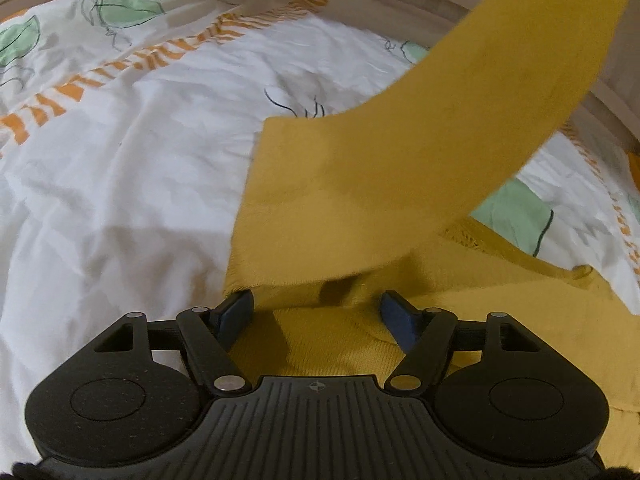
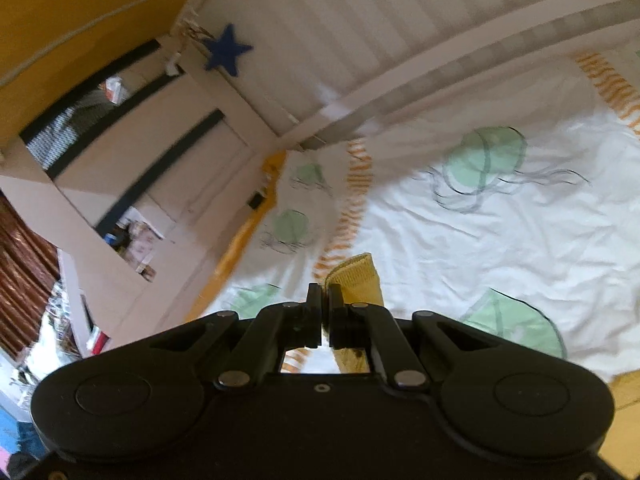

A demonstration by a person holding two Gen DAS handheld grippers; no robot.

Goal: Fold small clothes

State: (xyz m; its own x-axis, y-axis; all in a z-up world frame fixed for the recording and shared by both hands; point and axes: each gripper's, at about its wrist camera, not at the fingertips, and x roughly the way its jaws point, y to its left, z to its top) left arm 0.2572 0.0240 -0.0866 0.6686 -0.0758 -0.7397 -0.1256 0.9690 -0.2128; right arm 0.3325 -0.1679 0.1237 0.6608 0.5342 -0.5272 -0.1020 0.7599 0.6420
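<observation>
A mustard-yellow garment lies on the white bedspread. One sleeve rises off it toward the upper right. My left gripper stands open at the garment's near folded edge. Its blue left fingertip is tucked against that edge, its right fingertip rests over the yellow cloth, and the pads are not pressing. In the right wrist view my right gripper is shut on the sleeve's ribbed cuff and holds it above the bed.
The bedspread has green jellyfish prints and an orange striped border. A pale slatted bed rail runs along its far side. Beyond the bed stand pale shelves with a blue star.
</observation>
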